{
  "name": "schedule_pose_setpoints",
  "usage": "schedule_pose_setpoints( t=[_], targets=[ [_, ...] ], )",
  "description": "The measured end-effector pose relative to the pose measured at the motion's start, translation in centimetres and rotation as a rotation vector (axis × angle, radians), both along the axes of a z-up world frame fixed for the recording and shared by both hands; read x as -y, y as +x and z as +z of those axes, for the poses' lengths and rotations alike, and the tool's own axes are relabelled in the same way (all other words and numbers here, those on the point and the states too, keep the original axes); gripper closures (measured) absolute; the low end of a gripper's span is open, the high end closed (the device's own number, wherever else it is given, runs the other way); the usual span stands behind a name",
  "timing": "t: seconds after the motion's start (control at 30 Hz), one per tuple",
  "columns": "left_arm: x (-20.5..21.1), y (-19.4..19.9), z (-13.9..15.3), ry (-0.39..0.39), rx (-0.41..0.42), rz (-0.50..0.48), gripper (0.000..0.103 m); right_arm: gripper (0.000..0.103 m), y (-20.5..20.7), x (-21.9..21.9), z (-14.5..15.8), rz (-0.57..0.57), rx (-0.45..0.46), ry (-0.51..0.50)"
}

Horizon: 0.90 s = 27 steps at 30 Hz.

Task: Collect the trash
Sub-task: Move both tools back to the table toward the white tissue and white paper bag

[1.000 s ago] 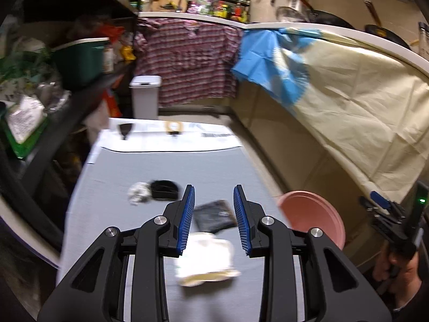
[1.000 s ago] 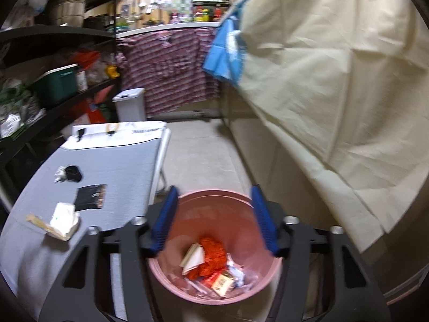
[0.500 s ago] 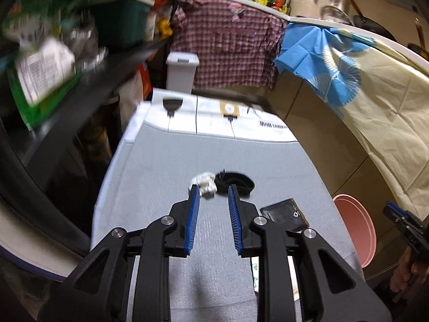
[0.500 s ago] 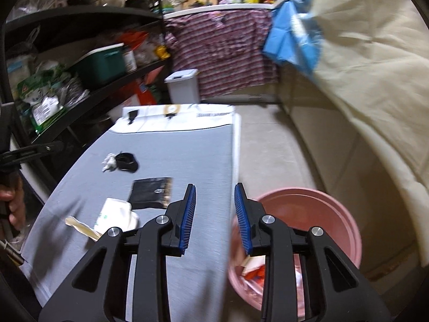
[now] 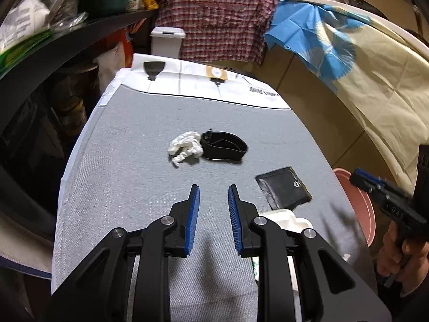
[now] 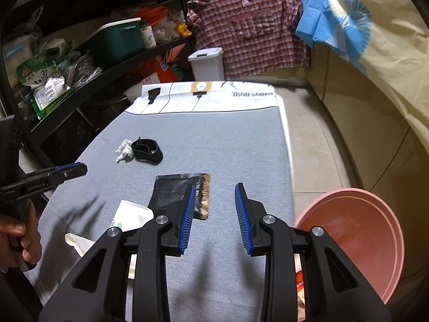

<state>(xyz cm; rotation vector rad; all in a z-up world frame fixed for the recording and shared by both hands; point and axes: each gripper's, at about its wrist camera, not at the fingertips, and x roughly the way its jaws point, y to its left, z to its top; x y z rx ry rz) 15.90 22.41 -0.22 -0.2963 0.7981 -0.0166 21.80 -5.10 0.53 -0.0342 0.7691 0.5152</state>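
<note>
On the grey table (image 5: 139, 139) lie a crumpled white tissue (image 5: 186, 146) touching a black band (image 5: 224, 149), a black foil packet (image 5: 283, 191) and a white paper wrapper (image 5: 288, 221). My left gripper (image 5: 213, 190) is open and empty, hovering short of the tissue. My right gripper (image 6: 215, 190) is open and empty above the table, its left finger over the black packet (image 6: 174, 193). The tissue (image 6: 124, 150), band (image 6: 147, 151) and white wrapper (image 6: 131, 216) lie to its left. A pink trash basin (image 6: 359, 236) sits off the table's right edge.
Black shelves (image 6: 80, 61) crowded with bags and a green box line the left side. A white bin (image 6: 206, 63) stands beyond the table's far end. Plaid and blue cloths (image 6: 252, 29) hang at the back, a cream sheet (image 6: 396, 61) on the right.
My right gripper swung left from above the basin to over the table and opened a little wider. My left gripper moved forward past the wrapper and toward the tissue.
</note>
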Motion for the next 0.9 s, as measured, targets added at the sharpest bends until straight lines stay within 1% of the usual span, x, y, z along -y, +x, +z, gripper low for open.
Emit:
schedule_pose_setpoints(
  t=[0.1,0.17,0.23,0.3,0.33,0.4,0.57,0.73,0.9],
  targets=[
    [-0.6,0.4,-0.1,-0.001,-0.004,0.019,0.081,0.07,0.2,-0.8,-0.9,0.051,-0.063,0.03],
    [-0.9,0.7,-0.3,0.005,-0.01,0.024,0.081,0.07,0.1,-1.4,-1.9,0.103,-0.138,0.07],
    [-1.1,1.0,-0.5,0.014,-0.016,0.025,0.081,0.07,0.1,-1.9,-2.8,0.133,-0.193,0.084],
    [-1.4,1.5,-0.5,0.038,-0.018,0.028,0.081,0.069,0.1,-2.3,-3.6,0.146,-0.229,0.091],
    [-1.5,1.7,-0.5,0.047,-0.018,0.03,0.081,0.069,0.2,-2.4,-4.0,0.153,-0.258,0.109],
    [-2.1,2.2,-0.4,0.049,-0.013,0.037,0.081,0.068,0.2,-2.8,-4.7,0.167,-0.299,0.121],
    [-3.0,3.9,-0.8,0.047,-0.001,0.046,0.081,0.068,0.1,-3.7,-5.6,0.198,-0.328,0.105],
    [-3.3,5.8,-1.9,0.056,0.006,0.035,0.081,0.069,0.1,-4.4,-6.0,0.21,-0.301,0.047],
    [-3.5,7.9,-3.1,0.051,-0.021,0.035,0.08,0.076,0.0,-4.8,-6.2,0.22,-0.263,-0.012]
  ],
)
